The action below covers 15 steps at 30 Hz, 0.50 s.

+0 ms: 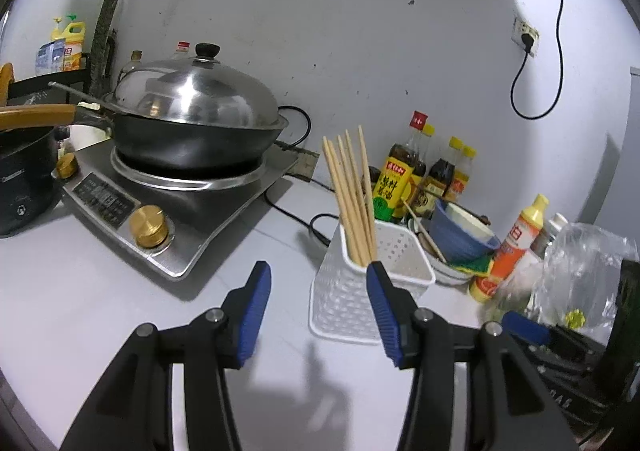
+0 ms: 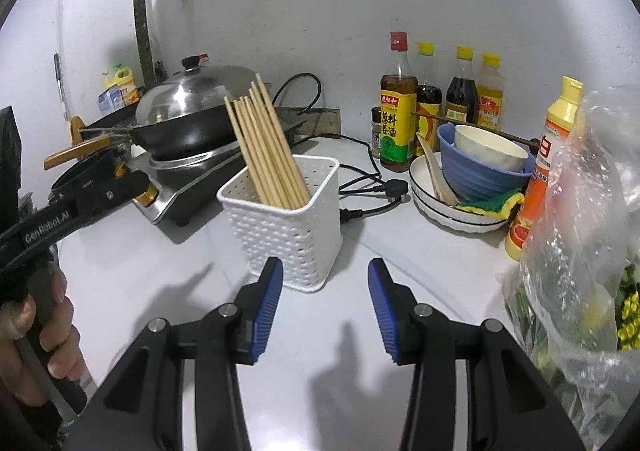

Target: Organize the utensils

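Note:
A white perforated utensil basket point(image 1: 340, 303) point(image 2: 280, 227) stands on the white counter and holds several wooden chopsticks point(image 1: 352, 195) point(image 2: 266, 147) leaning left. My left gripper point(image 1: 318, 271) is open and empty, just in front of the basket, its right finger against the basket's near rim. My right gripper point(image 2: 326, 271) is open and empty, a little in front of the basket. A wooden spoon point(image 2: 434, 171) lies in the white plate point(image 2: 424, 195) beside a blue bowl point(image 2: 480, 179), and a dark chopstick point(image 2: 472, 127) rests across the bowls.
An induction cooker point(image 1: 168, 207) with a lidded wok point(image 1: 192, 119) stands at the left. Sauce bottles point(image 2: 398, 107) line the wall. A yellow-capped bottle point(image 2: 548, 155), a sponge point(image 2: 492, 203) and a plastic bag point(image 2: 580, 251) are at the right. Power cords point(image 2: 360, 187) lie behind the basket.

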Tool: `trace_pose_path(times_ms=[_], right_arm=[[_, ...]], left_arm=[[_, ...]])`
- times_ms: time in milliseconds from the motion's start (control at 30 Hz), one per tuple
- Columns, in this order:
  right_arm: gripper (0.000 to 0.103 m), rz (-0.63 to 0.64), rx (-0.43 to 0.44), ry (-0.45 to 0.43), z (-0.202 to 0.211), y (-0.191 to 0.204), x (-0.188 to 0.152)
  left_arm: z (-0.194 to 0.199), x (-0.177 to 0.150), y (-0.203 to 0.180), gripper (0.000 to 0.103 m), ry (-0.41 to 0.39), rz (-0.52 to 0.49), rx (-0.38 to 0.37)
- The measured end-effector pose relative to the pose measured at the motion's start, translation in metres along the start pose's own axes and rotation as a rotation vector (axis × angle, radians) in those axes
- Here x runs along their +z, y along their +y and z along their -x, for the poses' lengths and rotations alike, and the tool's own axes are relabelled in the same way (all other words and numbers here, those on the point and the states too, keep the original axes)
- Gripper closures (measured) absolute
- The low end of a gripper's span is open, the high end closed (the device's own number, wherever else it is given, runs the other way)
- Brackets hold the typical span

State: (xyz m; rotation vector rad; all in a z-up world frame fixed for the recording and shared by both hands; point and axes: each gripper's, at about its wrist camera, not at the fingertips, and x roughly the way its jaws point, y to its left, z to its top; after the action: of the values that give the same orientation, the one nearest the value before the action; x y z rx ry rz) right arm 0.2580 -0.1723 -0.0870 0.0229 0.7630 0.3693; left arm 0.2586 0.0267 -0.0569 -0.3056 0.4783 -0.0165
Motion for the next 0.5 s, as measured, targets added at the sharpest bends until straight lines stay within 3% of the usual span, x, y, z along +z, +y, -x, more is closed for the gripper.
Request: trace_pose_path(times_ms=[333,500], right_arm=[[0.061,0.005,-0.021,-0.002,0.025,0.012,-0.017],[0.061,-0.004,-0.031,-0.005,0.039,0.014,-0.026]], left_arm=[[0.031,-0.022,0.004,0.053,-0.001,-0.053,0.006],[0.051,-0.027,0.004,0.047,-0.014,-0.081,0.003]])
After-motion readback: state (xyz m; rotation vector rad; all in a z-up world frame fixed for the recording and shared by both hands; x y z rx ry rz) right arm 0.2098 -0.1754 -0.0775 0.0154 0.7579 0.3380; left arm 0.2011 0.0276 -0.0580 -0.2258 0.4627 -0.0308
